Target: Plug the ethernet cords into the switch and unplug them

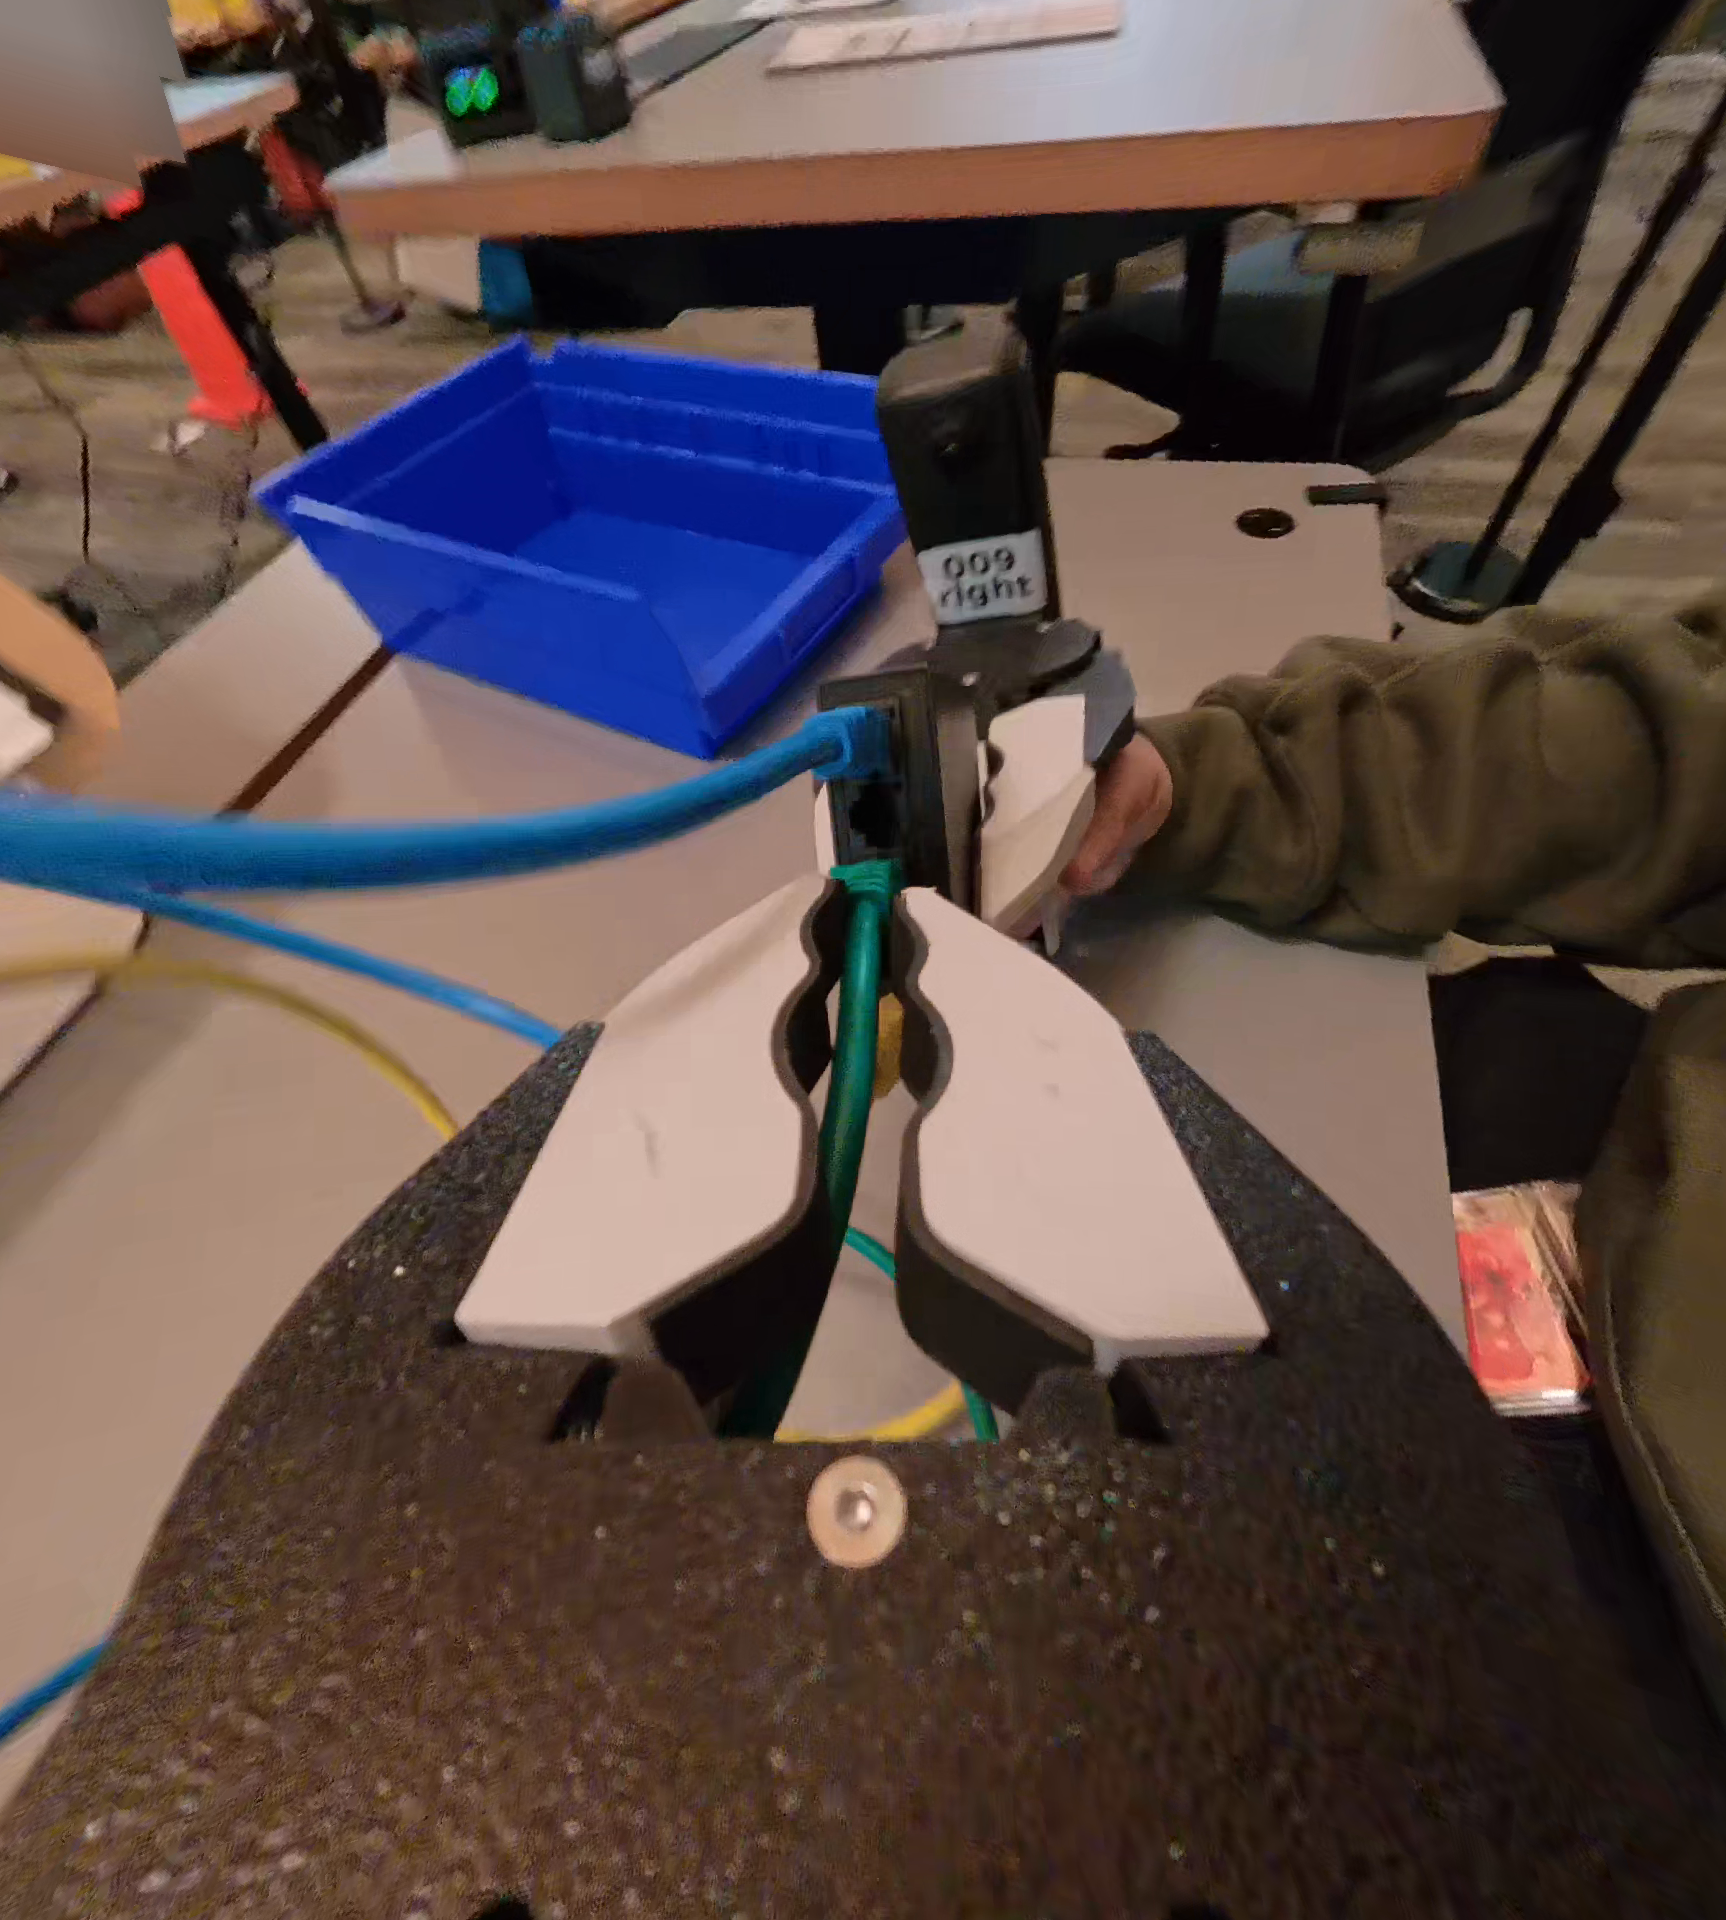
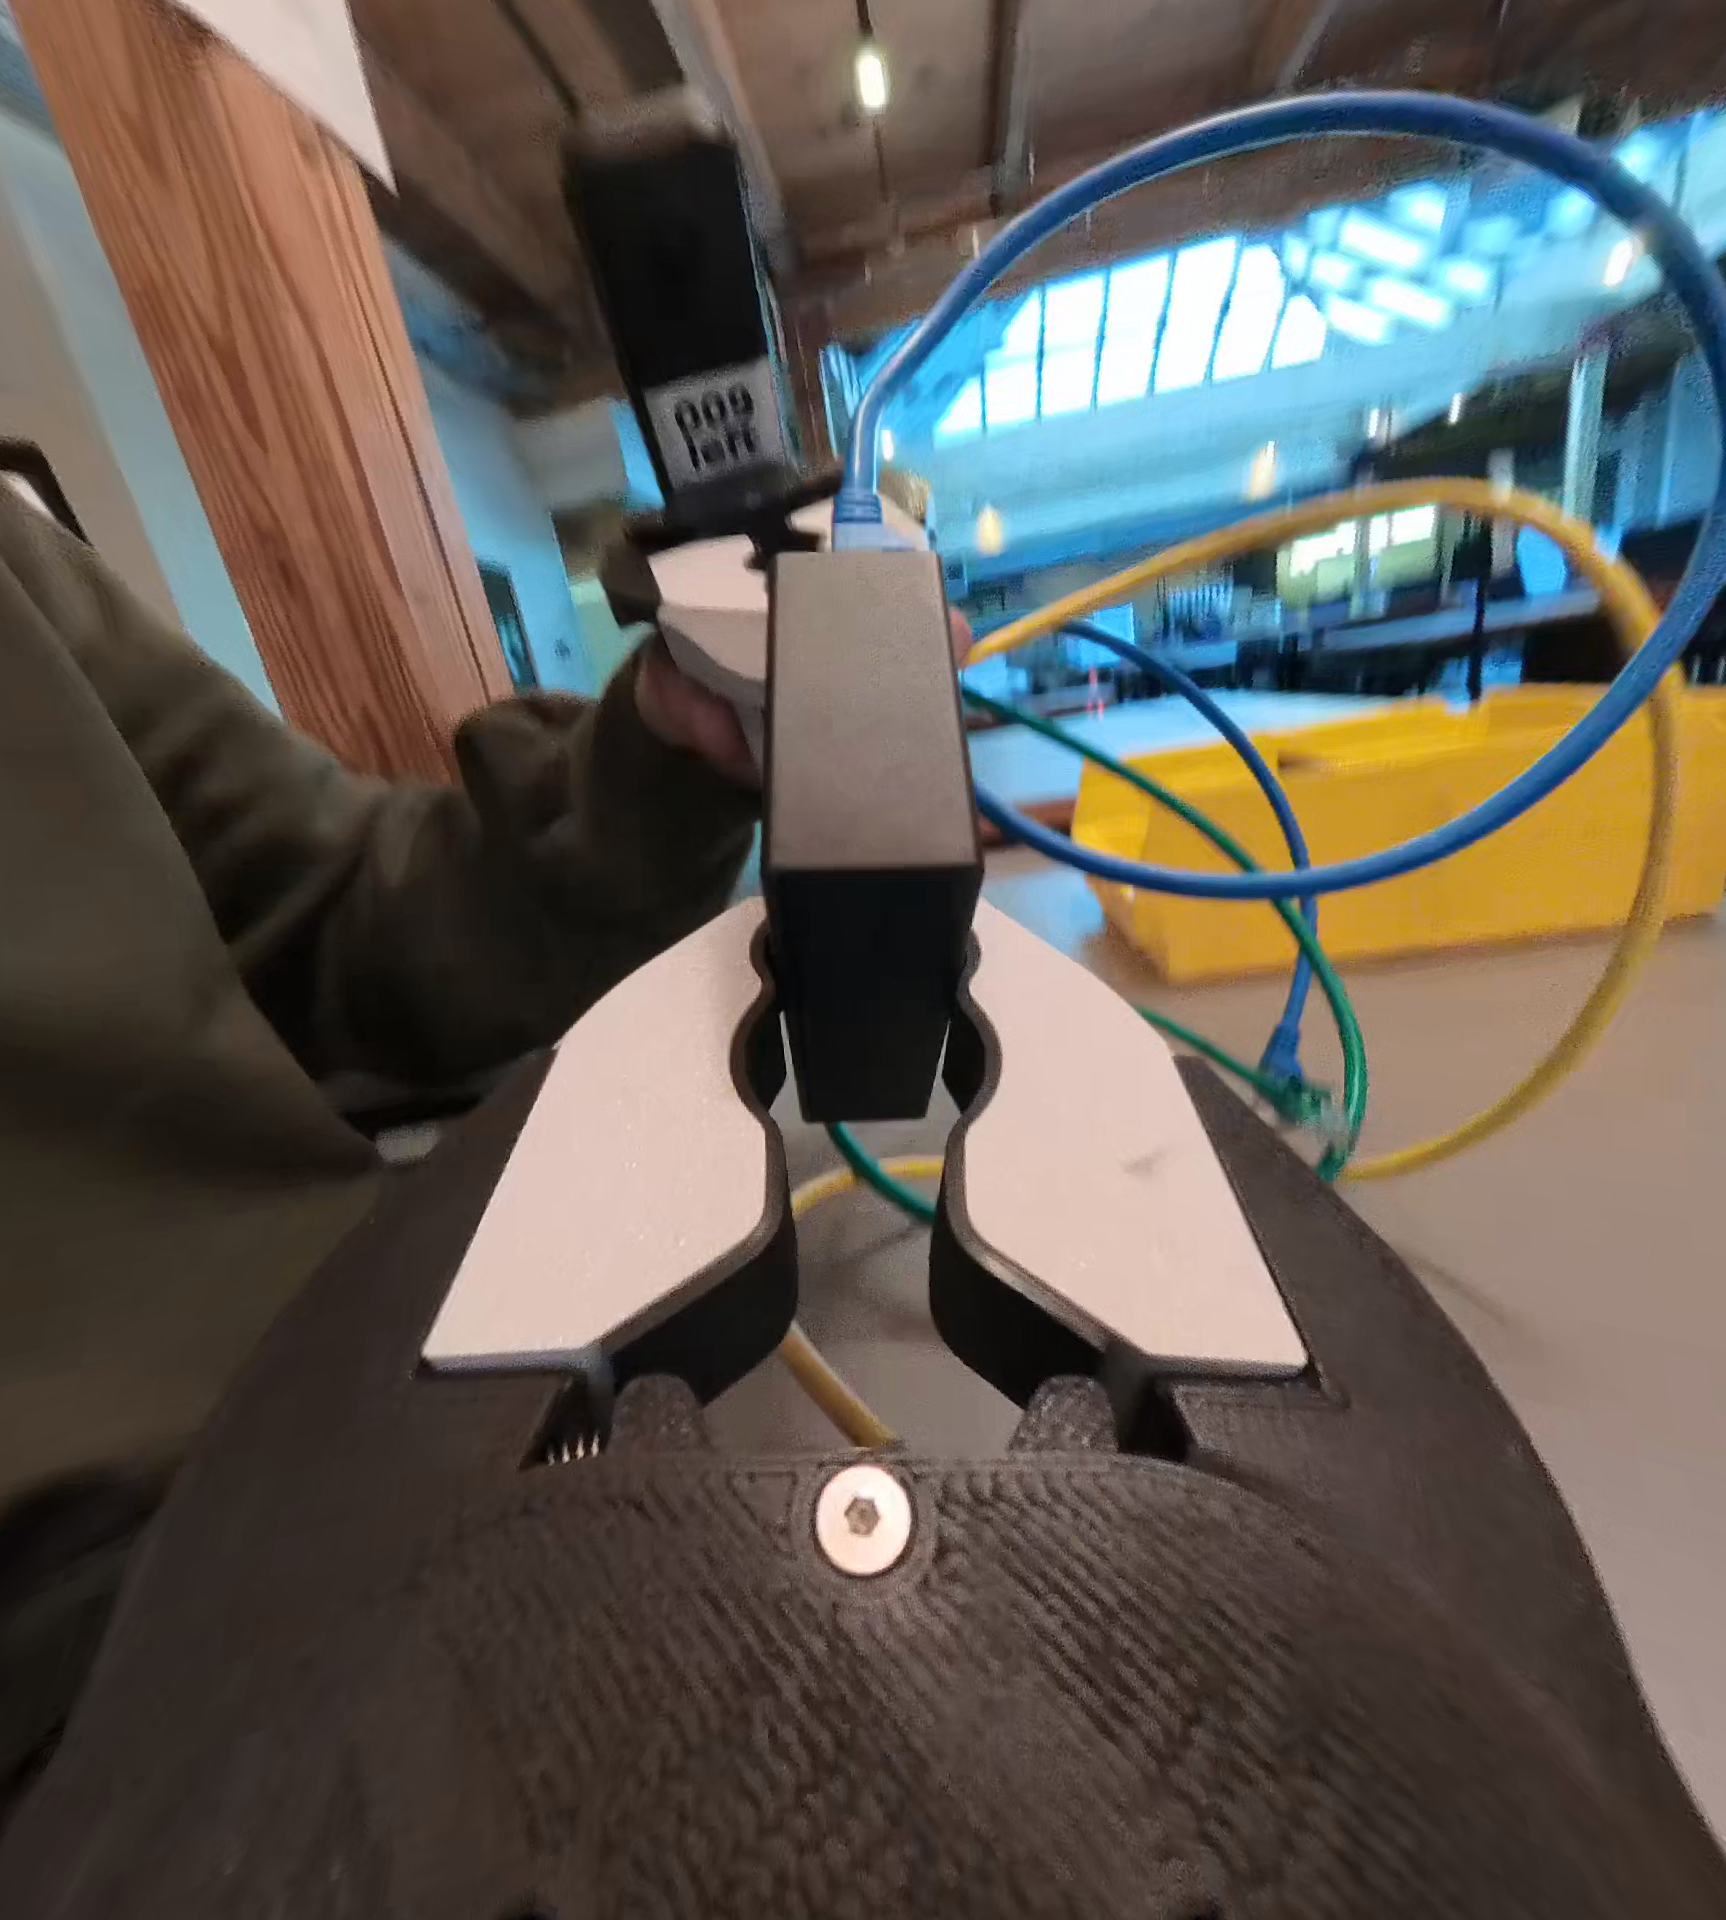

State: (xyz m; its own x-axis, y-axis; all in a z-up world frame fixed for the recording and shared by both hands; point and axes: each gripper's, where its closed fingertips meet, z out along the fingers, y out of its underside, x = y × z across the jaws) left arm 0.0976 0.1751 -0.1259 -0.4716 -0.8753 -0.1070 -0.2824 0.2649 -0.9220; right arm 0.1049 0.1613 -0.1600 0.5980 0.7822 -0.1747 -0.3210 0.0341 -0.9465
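A small black switch (image 1: 903, 781) is held above the table, ports facing my left gripper. My right gripper (image 2: 864, 961) is shut on the switch (image 2: 867, 748); it also shows in the left wrist view (image 1: 1020, 831), behind the switch. A blue cord (image 1: 423, 831) sits plugged in the top port. The middle port is empty. My left gripper (image 1: 864, 920) is shut on a green cord (image 1: 857, 1039), whose plug (image 1: 869, 881) is at the bottom port. A yellow cord (image 1: 319, 1013) lies loose on the table.
A blue bin (image 1: 589, 551) stands on the table behind the switch. A yellow bin (image 2: 1410, 821) stands at the right in the right wrist view. Loops of blue (image 2: 1461, 520), yellow (image 2: 1628, 831) and green (image 2: 1337, 1039) cord hang around. A person's sleeve (image 1: 1461, 779) is at the right.
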